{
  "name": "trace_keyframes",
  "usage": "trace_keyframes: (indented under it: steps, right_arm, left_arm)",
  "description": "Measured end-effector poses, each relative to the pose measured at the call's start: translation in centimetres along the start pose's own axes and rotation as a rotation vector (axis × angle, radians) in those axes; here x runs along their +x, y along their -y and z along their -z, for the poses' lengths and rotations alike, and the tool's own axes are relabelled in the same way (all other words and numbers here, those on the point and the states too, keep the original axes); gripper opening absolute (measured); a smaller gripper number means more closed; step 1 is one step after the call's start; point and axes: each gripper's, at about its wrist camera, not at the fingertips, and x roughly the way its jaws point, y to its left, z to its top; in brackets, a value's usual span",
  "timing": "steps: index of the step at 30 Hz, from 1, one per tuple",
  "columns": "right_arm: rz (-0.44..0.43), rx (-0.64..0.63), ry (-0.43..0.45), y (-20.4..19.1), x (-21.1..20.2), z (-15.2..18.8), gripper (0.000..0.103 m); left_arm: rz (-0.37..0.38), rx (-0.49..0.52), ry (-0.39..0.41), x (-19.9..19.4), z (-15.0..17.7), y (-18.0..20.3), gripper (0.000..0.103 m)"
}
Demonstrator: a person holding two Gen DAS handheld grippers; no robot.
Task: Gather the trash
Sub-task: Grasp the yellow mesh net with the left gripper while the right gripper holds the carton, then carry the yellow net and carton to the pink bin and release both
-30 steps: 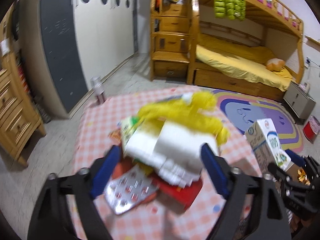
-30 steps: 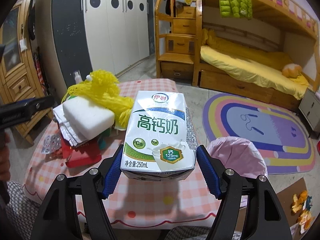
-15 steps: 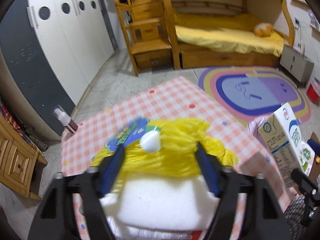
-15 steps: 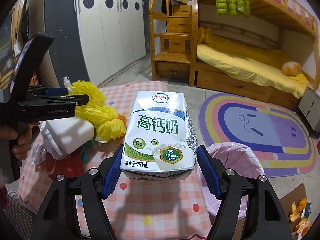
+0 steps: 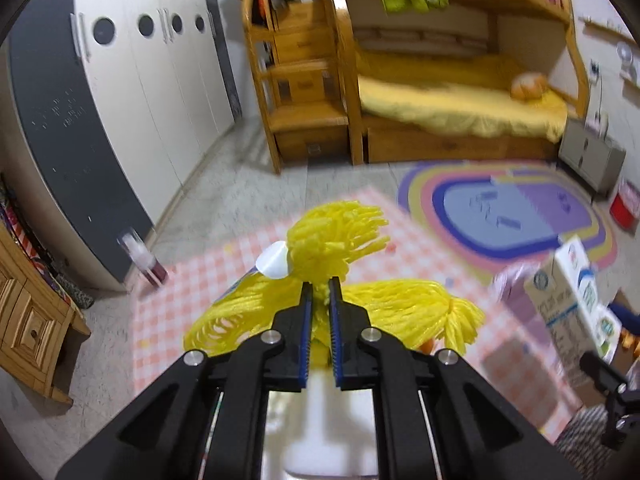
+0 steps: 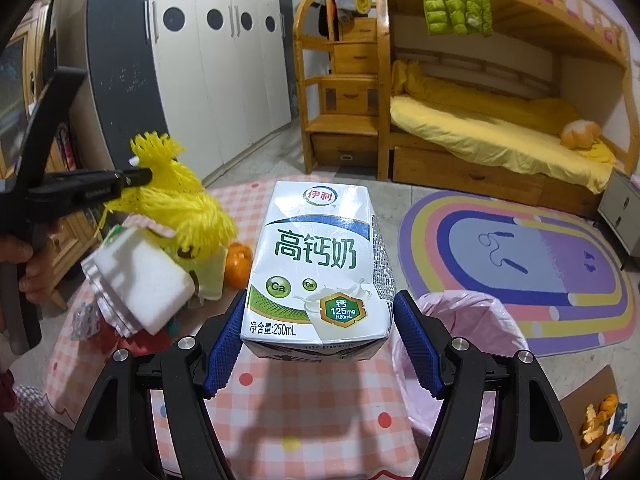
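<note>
Nearby — orange (image 6: 237, 265) behind yellow net (image 6: 182, 208)

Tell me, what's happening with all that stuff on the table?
A person is clearing trash with two handheld grippers. The left gripper has just been closing and now pinches the yellow net bag, which has a white sponge and other scraps in it. The right gripper holds a milk carton near the pink trash bag beside the table.

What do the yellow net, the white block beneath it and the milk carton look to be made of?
Yellow net: stringy plastic mesh, probably a fruit net; frayed tufted ends. White block: likely foam, matte with soft rounded edges. Milk carton: printed coated paperboard, slight sheen, silvery strip along one edge.
</note>
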Motion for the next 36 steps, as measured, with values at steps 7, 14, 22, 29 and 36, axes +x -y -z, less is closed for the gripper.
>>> trace_keyframes:
  steps: [7,14,22,29,36]
  right_arm:
    - [0.043,0.034,0.081,2.2,-4.1,-0.6,0.071]
    - [0.148,0.084,0.072,6.8,-6.9,1.2,0.072]
    - [0.260,0.154,-0.018,12.4,-7.0,4.6,0.072]
    - [0.293,0.196,-0.092,16.1,-4.9,6.2,0.072]
    - [0.284,0.226,-0.136,18.3,-1.8,6.8,0.072]
  left_arm:
    - [0.076,0.002,0.135,-6.4,-2.9,2.0,0.006]
    - [0.223,0.020,0.158,-8.4,-1.3,8.7,0.006]
    - [0.398,0.071,0.053,-4.6,1.9,17.9,0.006]
    - [0.447,0.133,-0.022,-0.2,2.5,23.7,0.007]
    - [0.459,0.156,-0.067,3.6,1.9,26.5,0.010]
